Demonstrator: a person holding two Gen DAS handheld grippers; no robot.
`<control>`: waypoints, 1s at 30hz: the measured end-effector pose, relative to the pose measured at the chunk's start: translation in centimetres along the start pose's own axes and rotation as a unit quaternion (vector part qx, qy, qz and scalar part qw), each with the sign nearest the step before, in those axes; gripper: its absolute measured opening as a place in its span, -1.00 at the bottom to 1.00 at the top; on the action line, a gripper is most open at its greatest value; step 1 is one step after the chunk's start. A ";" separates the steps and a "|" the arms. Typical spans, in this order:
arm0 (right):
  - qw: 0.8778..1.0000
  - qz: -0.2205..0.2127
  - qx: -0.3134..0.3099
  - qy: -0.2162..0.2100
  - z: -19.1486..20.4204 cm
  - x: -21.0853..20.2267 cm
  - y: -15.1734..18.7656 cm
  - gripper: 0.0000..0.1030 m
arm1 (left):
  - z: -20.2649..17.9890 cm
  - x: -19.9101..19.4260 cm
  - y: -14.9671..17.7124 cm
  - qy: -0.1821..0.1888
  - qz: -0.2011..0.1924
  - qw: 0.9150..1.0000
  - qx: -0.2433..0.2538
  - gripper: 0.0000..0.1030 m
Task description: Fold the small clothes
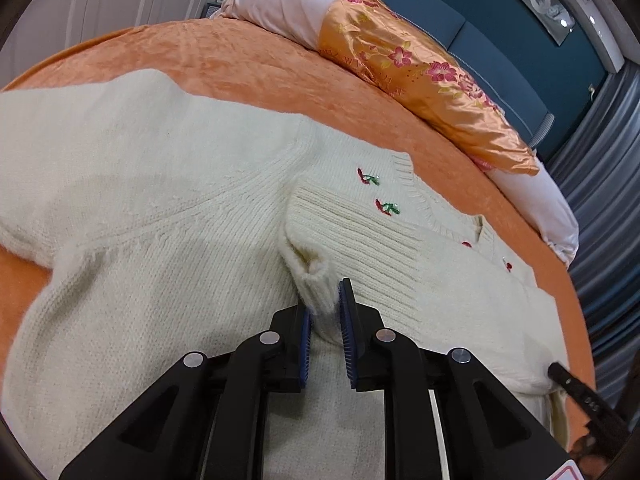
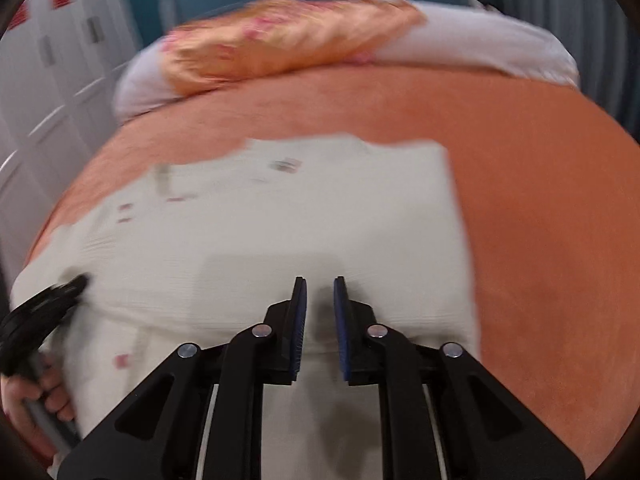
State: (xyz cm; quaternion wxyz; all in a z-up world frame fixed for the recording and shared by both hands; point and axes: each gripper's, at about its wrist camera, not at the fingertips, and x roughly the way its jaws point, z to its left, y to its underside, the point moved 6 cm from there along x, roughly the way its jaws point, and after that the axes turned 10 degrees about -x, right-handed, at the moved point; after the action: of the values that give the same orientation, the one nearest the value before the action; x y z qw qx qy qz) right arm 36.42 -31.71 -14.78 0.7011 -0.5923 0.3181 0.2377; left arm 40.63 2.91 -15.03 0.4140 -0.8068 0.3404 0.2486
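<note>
A cream knitted sweater (image 1: 168,208) with small red and green embroidered flowers lies spread on an orange bedspread (image 1: 240,64). My left gripper (image 1: 324,300) is shut on the ribbed cuff (image 1: 316,280) of a sleeve folded over the sweater's chest. The right gripper's tip (image 1: 560,372) shows at the sweater's right edge. In the blurred right wrist view the sweater (image 2: 280,232) lies below my right gripper (image 2: 320,292), whose jaws stand slightly apart with nothing between them. The left gripper (image 2: 60,296) shows at the left, held by a hand.
A satin orange floral pillow (image 1: 408,64) on a white pillow (image 1: 280,4) lies at the head of the bed, also in the right wrist view (image 2: 280,48). Blue headboard (image 1: 500,40), grey curtains (image 1: 600,200) and white cupboards (image 2: 48,60) surround the bed.
</note>
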 end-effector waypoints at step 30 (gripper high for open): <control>0.998 0.004 -0.041 -0.054 4.7 -10.5 12.3 -0.78 | 16.2 -19.2 3.1 -0.064 -0.042 0.992 -0.102 -0.06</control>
State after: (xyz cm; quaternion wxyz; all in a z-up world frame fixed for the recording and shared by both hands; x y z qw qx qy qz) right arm 21.27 -24.34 -15.06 0.6912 -0.6059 0.2716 0.2852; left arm 23.96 21.79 -12.10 0.3611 -0.8406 0.2517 0.3157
